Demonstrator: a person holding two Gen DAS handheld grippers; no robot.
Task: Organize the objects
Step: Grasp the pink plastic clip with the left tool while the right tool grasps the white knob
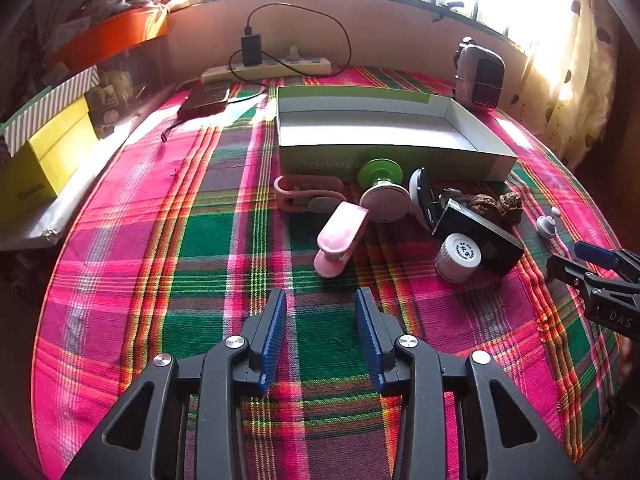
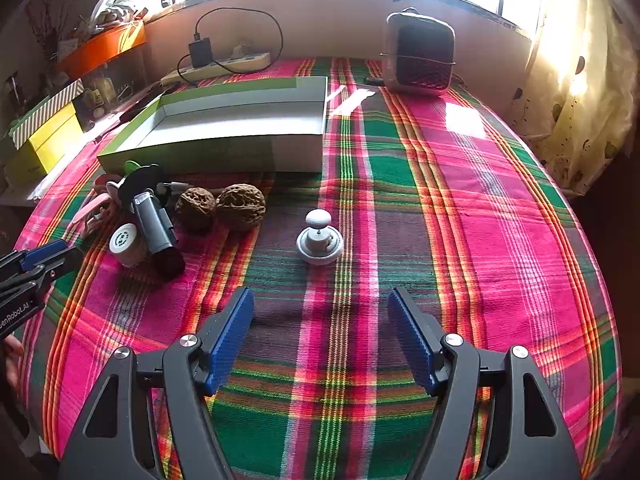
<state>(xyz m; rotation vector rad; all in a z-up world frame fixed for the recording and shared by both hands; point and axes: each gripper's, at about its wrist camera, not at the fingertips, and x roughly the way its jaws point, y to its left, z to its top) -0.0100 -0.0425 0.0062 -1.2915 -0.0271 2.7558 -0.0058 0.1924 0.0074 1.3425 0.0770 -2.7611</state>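
An empty green-and-white box (image 1: pixel 384 136) (image 2: pixel 240 124) stands on the plaid cloth. Before it lie a pink clip (image 1: pixel 340 238), a pink strap holder (image 1: pixel 304 196), a green-and-white suction piece (image 1: pixel 382 188), a black device (image 1: pixel 476 236) (image 2: pixel 154 224), a white-capped jar (image 1: pixel 458 258) (image 2: pixel 126 244), two walnuts (image 2: pixel 222 206) (image 1: pixel 498 206) and a small white knob (image 2: pixel 320 240) (image 1: pixel 547 226). My left gripper (image 1: pixel 322 300) is open and empty, short of the pink clip. My right gripper (image 2: pixel 320 300) is open and empty, just short of the white knob.
A small heater (image 2: pixel 418 54) (image 1: pixel 480 76) stands at the back right. A power strip (image 1: pixel 266 68) with a charger and a dark pouch (image 1: pixel 206 100) lie at the back. Yellow boxes (image 1: pixel 44 160) sit off the left edge. A curtain (image 2: pixel 576 92) hangs on the right.
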